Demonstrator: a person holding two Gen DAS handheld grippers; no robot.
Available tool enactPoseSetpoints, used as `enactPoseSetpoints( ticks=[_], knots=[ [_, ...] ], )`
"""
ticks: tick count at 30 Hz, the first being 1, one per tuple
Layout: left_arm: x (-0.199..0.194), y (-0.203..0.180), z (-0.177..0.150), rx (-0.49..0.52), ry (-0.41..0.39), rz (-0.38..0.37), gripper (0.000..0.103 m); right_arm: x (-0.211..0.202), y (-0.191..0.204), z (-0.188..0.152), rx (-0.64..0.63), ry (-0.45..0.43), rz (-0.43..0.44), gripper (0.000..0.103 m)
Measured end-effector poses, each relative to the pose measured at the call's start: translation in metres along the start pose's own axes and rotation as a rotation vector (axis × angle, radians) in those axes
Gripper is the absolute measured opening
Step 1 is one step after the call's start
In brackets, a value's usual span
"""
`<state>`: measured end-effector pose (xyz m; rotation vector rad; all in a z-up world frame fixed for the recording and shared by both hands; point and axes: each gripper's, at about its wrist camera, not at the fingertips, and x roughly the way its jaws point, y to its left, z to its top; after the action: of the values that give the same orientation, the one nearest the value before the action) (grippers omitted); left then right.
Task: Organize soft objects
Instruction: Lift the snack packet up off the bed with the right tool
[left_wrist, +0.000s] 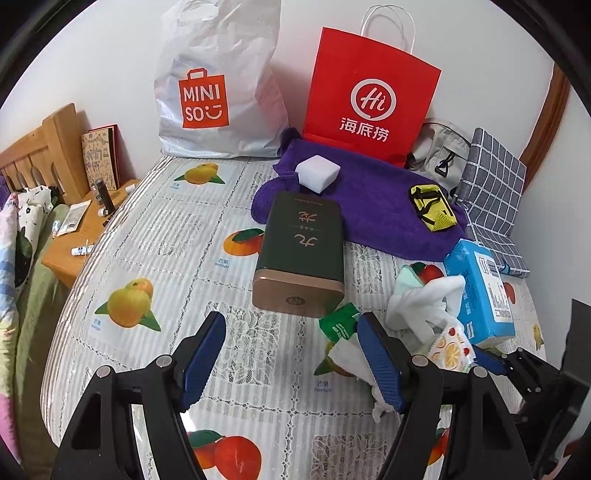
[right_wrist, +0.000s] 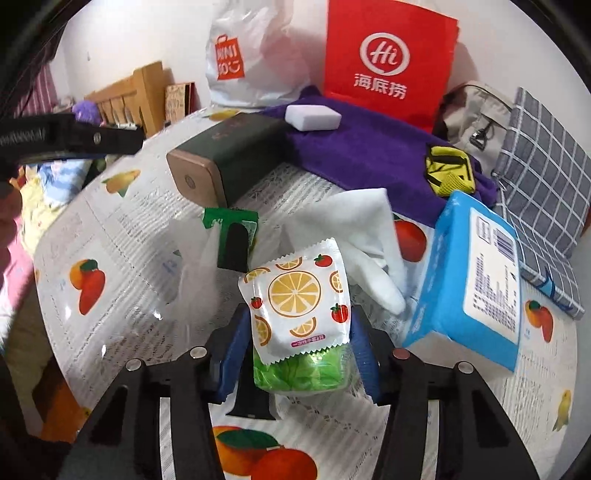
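My left gripper (left_wrist: 291, 354) is open and empty above the fruit-print tablecloth (left_wrist: 155, 236), just in front of a dark green tin (left_wrist: 301, 254). A green sachet (left_wrist: 338, 325) and white tissue (left_wrist: 351, 360) lie by its right finger. My right gripper (right_wrist: 299, 350) is shut on a white packet printed with lemons and strawberries (right_wrist: 297, 295), with a green leaf-print wrapper (right_wrist: 306, 373) under it; the packet also shows in the left wrist view (left_wrist: 450, 349). A white cloth (right_wrist: 358, 236) and a blue tissue pack (right_wrist: 472, 280) lie just beyond.
A purple towel (left_wrist: 373, 206) holds a white sponge (left_wrist: 317, 173) and a yellow pouch (left_wrist: 432, 206). A MINISO bag (left_wrist: 218, 85), a red paper bag (left_wrist: 369, 92), a grey bag (left_wrist: 439, 151) and a checked cloth (left_wrist: 495, 192) stand behind. A wooden nightstand (left_wrist: 74, 236) is at left.
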<state>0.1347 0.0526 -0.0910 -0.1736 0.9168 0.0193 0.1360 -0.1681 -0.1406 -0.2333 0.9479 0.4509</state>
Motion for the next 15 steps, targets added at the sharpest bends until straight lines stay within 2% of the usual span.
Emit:
enactPoseSetpoints(
  ticks=[4,8,15],
  knots=[
    [0.001,-0.005,-0.004,0.006,0.009,0.012,0.072,-0.013,-0.01,-0.007,0.041,-0.027,0.001,0.051],
    [-0.001,-0.01,-0.007,0.013,0.013,0.017,0.072,-0.024,-0.024,-0.014,0.108,-0.049,0.046,0.051],
    [-0.003,-0.017,-0.015,0.027,0.016,0.033,0.072,-0.035,-0.048,-0.04,0.179,-0.042,0.01,0.051]
  ],
)
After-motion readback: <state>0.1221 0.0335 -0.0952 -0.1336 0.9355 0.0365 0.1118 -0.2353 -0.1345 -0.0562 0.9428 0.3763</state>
